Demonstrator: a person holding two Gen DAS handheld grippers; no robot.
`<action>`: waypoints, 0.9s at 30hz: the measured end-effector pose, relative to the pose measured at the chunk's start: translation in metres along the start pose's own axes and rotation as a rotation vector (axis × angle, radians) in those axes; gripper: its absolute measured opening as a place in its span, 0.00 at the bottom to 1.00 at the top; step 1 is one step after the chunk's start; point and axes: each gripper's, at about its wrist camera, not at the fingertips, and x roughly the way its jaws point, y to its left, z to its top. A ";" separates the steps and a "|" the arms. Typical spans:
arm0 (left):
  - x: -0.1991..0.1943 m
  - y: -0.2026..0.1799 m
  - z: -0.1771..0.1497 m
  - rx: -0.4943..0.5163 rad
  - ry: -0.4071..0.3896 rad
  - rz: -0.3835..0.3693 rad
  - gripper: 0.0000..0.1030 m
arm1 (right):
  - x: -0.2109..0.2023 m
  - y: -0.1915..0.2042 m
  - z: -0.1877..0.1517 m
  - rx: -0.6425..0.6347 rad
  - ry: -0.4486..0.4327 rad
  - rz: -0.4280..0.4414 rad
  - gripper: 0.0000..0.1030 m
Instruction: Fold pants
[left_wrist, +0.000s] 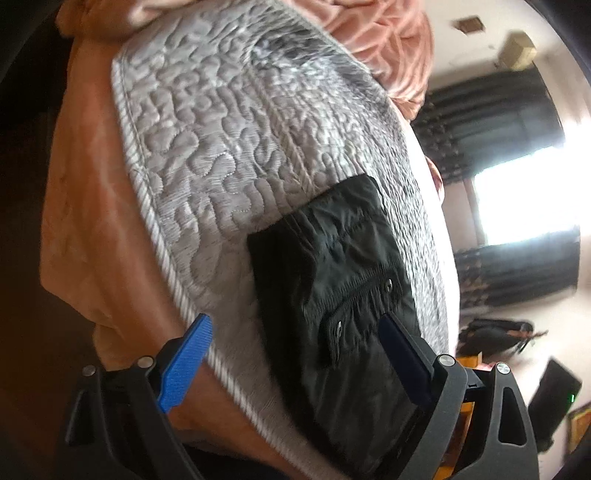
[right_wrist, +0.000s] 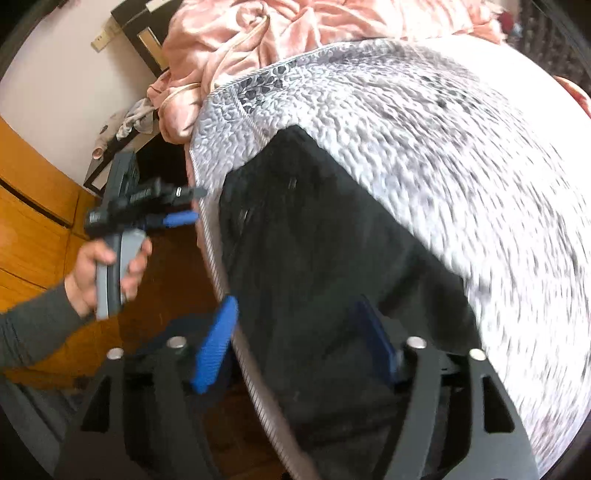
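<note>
A hand (right_wrist: 107, 273) in a grey sleeve (right_wrist: 33, 325) holds the left gripper (left_wrist: 291, 354) at the edge of the bed (left_wrist: 229, 155). Its jaws are spread wide, and nothing is pinched. The black pants (left_wrist: 343, 295) lie folded on the grey quilt, close to the bed's corded edge. The right gripper (right_wrist: 299, 354) hangs over the pants with its jaws spread wide too, holding nothing. A pink blanket (right_wrist: 295, 29) is bunched up at the far end of the bed.

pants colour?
Black, with zip pockets. The pants lie folded on the grey quilted mattress; clearest in the left wrist view.
</note>
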 end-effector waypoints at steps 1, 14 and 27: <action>0.006 0.002 0.003 -0.024 0.007 -0.011 0.89 | 0.009 -0.003 0.020 -0.012 0.032 0.020 0.76; 0.045 0.012 0.021 -0.167 0.022 -0.080 0.90 | 0.128 -0.016 0.162 -0.147 0.224 0.126 0.78; 0.066 0.006 0.027 -0.210 0.058 -0.129 0.81 | 0.169 -0.010 0.189 -0.191 0.261 0.178 0.79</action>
